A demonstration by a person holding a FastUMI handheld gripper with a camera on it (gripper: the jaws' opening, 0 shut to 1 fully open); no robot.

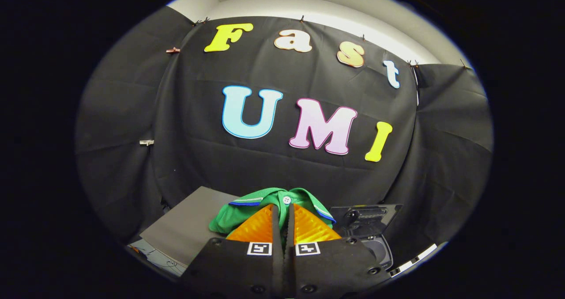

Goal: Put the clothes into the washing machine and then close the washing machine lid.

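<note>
A green shirt (247,213) with a blue-edged collar and a white button hangs bunched at the tips of my gripper (283,210). The two orange fingers (258,226) are pressed together on the cloth, lifting it above the surfaces below. Beyond and to the right of the fingers lies the washing machine (375,228), dark, with a control panel toward the back and a grey opening (380,250) below it. The shirt's lower part is hidden behind the fingers.
A grey flat surface (190,228) lies to the left of the fingers, with a pale floor patch (156,257) beneath its near edge. Black cloth walls close in behind and on both sides.
</note>
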